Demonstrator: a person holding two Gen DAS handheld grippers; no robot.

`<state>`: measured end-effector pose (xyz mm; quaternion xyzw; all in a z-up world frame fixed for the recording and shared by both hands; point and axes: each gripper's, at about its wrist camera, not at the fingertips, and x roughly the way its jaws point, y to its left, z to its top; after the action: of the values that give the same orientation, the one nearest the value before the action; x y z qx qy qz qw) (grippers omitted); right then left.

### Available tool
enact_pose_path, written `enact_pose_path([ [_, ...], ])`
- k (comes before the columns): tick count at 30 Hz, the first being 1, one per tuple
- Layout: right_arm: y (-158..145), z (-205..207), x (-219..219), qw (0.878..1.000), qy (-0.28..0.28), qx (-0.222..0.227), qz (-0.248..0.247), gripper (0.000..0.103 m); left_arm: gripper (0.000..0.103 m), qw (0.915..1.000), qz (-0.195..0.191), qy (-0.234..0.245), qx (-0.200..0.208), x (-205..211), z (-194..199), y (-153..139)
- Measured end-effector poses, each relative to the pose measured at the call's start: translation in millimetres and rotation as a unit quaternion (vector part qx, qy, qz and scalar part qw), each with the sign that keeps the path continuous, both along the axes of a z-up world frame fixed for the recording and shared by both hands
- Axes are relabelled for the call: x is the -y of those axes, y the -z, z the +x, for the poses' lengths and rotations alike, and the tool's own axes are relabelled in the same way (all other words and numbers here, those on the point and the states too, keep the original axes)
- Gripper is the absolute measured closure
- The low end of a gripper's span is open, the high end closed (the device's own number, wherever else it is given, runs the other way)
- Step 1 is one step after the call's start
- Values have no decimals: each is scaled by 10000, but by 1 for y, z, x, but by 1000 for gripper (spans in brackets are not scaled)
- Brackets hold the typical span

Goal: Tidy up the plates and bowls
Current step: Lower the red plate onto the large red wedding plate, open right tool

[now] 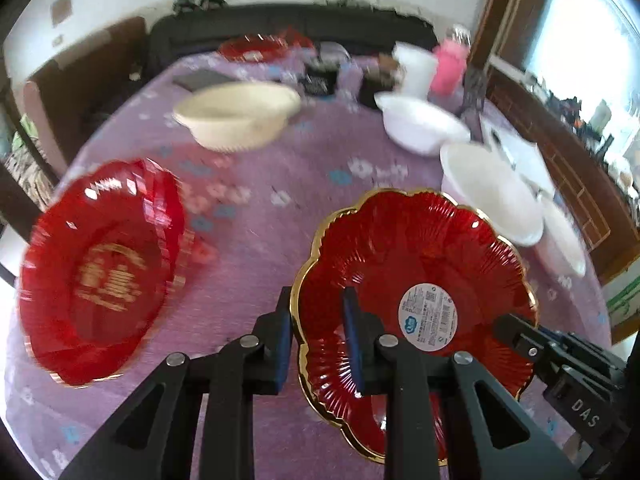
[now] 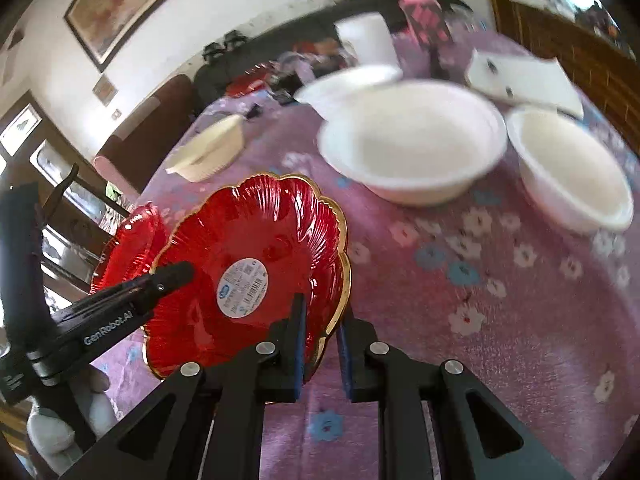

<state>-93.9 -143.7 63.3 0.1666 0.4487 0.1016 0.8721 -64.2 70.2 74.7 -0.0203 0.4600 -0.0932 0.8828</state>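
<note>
Left wrist view: the left tongs [image 1: 316, 336] pinch the near rim of the gold-edged plate [image 1: 420, 264], lifted over the bench [image 1: 260, 240]. The red tray [image 1: 100, 272] lies apart to the left, and the bowls [image 1: 492, 192] are still scattered.

Right wrist view: the right tongs [image 2: 322, 336] clamp the plate's opposite rim [image 2: 340, 280]. I judge the sorting barely begun.

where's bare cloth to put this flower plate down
Free: the middle of the purple tablecloth, between the round red plate, the cream bowl and the flower plate. Crowded: the white bowls on the right and the far edge.
</note>
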Motion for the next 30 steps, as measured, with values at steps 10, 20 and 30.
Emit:
enact_pose_path([
  [10,-41,34,-97,9960,-856,240,50,87,81,9941,-76,-1025,339,-107,5,-43],
  [20,-14,87,-215,9857,-1617,-35,-473,87,79,9791,-194,-2025,-99,-216,32,-2],
  [30,21,113,-234,9822,-1723,-283,-693,84,51,9811,-452,-1847,-369,-229,49,26],
])
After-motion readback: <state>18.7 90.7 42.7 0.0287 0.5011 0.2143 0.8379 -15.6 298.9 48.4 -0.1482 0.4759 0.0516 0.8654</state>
